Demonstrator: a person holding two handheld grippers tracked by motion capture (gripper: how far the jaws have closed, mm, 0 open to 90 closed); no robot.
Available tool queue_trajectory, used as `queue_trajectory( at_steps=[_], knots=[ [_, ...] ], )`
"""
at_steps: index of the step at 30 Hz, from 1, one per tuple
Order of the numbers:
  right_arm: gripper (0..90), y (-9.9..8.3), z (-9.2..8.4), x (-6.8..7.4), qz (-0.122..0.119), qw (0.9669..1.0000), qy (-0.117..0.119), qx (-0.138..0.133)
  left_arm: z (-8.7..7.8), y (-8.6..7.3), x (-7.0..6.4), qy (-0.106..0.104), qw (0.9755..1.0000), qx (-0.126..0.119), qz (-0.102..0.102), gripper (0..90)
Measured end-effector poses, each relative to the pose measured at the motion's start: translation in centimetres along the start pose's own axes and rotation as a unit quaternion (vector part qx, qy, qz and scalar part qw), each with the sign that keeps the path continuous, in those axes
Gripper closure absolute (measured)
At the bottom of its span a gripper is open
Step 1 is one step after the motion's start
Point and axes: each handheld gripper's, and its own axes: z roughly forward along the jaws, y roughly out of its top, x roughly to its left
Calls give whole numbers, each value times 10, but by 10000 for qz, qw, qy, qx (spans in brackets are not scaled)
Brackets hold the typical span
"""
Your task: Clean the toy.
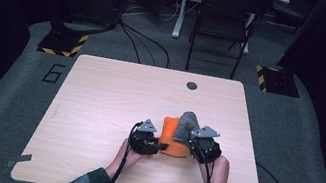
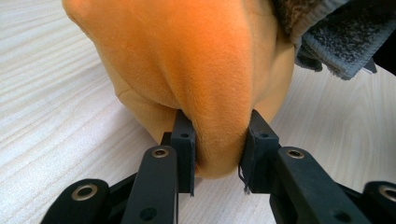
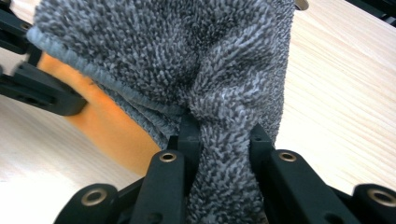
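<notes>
Light wood table (image 1: 115, 93) on grey floor, dark room. Orange cloth (image 1: 171, 136) and grey towel (image 1: 187, 124) bunched together, lower centre of the high view, grey lapping over the orange's right side. My left gripper (image 2: 219, 142) pinches a fold of orange plush; my right gripper (image 3: 223, 140) is clamped on a fold of grey terry. Folding chair (image 1: 225, 16) top centre, beyond the table.

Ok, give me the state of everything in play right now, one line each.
orange cloth: bunched on the table, a fold pinched in the left gripper.
grey towel: bunched, draped partly over the orange cloth, a fold pinched in the right gripper.
left gripper: shut on the orange cloth.
right gripper: shut on the grey towel.
table: bears both cloths near its front edge.
</notes>
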Motion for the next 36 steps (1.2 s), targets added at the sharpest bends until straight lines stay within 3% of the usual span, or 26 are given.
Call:
queue_trajectory(
  at_steps=[4, 9, 15, 21, 25, 27, 29, 31, 33, 34, 36],
  knots=[
    [747, -3, 1, -5, 40, 10000, 11, 15, 0, 0, 0, 9, 10000, 12, 14, 702],
    [746, -11, 6, -17, 230, 9994, -84, 234, 0, 0, 1, -19, 10000, 8, -23, 702],
    [746, -25, 23, -32, 441, 9970, -153, 621, 0, 0, 0, -8, 10000, -15, 4, 702],
    [744, -34, 34, -40, 479, 9936, -206, 1006, 0, 0, 1, 4, 10000, -3, 15, 702],
    [744, -21, 9, -43, 522, 9969, -297, 513, -1, -1, 1, -12, 10000, -12, -7, 700],
    [745, -10, -11, -38, 568, 9981, -195, 139, 0, 0, 1, 15, 10000, -13, 17, 699],
    [745, -1, -22, -27, 428, 9989, -52, -159, 0, 0, 0, 12, 10000, -16, -1, 697],
    [745, 4, -19, -12, 192, 9997, 38, -121, 0, 0, 0, 13, 10000, -15, -3, 695],
    [747, 2, -7, -1, 49, 9999, 57, 136, 0, -1, 0, 41, 10000, 30, 27, 689],
    [748, 0, -1, 2, -17, 9999, -43, 151, 1, -1, 0, 28, 10000, 38, -10, 685],
    [749, -2, 3, 1, -24, 9999, -2, 119, 1, -1, 1, 15, 10000, 9, 6, 679]
  ],
)
